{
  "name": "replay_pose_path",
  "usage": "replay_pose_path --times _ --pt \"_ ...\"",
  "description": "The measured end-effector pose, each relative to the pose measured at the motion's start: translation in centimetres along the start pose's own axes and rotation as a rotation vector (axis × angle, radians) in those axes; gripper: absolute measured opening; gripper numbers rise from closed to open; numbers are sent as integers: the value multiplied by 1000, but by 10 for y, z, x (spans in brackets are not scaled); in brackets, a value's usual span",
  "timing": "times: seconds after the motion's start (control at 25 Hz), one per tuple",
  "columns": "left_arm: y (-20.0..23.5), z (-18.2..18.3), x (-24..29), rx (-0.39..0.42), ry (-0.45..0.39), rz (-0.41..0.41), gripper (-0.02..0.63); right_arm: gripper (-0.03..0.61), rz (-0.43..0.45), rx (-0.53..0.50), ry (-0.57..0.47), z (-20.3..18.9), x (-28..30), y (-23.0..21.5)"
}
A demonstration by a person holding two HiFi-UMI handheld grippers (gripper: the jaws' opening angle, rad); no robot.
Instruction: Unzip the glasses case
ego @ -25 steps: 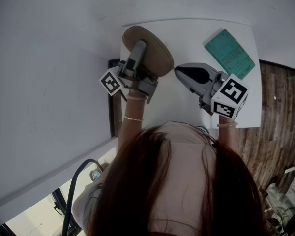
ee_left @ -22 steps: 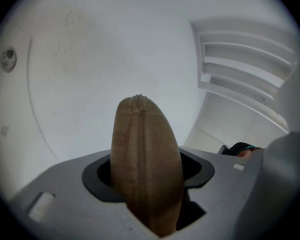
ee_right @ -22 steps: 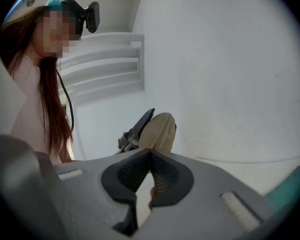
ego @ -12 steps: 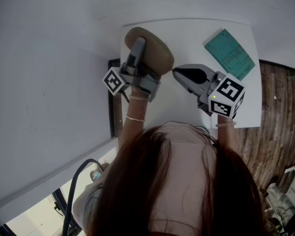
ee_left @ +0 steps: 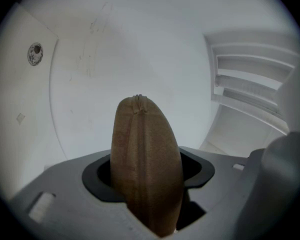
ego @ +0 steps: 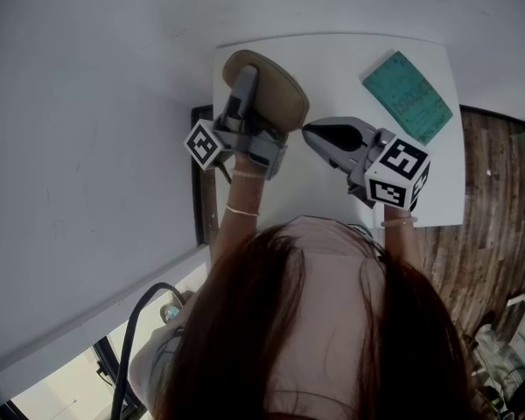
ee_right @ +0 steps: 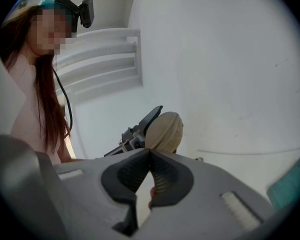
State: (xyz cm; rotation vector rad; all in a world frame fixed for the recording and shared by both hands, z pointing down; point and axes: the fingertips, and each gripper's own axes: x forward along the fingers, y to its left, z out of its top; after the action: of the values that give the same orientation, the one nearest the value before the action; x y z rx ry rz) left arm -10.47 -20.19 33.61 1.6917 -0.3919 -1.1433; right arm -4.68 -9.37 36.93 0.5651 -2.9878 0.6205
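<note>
The case (ego: 276, 94) (ee_left: 146, 169) is a tan oval pouch at the far left corner of the white table (ego: 332, 68). The left gripper (ego: 248, 81) (ee_left: 147, 176) is clamped on it. In the left gripper view the case stands on edge between the two jaws, filling the gap, with its zip seam (ee_left: 135, 151) running up the edge that faces the camera to the top end. Whether the underside of the case touches the table I cannot tell.

The right gripper (ego: 308, 131) (ee_right: 150, 154) is just to the right of the case, its tips pointing at it but not touching. In the right gripper view its two ribbed pads meet at the tips, so the jaws are together with nothing of the case between them. Past those tips the same view shows the rounded end of the case (ee_right: 164, 131), with one dark finger (ee_right: 152, 118) of the left gripper lying along its left side.

A teal card (ego: 409, 97) (ee_right: 291, 183) lies flat well to the right of the case, near the table's far right corner.

The person (ego: 306, 322) is on the near side of the case, and long dark hair fills the lower part of the head view.
</note>
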Motion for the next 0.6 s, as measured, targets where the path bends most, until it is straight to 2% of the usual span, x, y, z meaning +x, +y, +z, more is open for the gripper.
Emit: replay_pose_path --times 0.6 --pt "5 2 -5 6 -26 33 298 3 23 12 29 -9 7 5"
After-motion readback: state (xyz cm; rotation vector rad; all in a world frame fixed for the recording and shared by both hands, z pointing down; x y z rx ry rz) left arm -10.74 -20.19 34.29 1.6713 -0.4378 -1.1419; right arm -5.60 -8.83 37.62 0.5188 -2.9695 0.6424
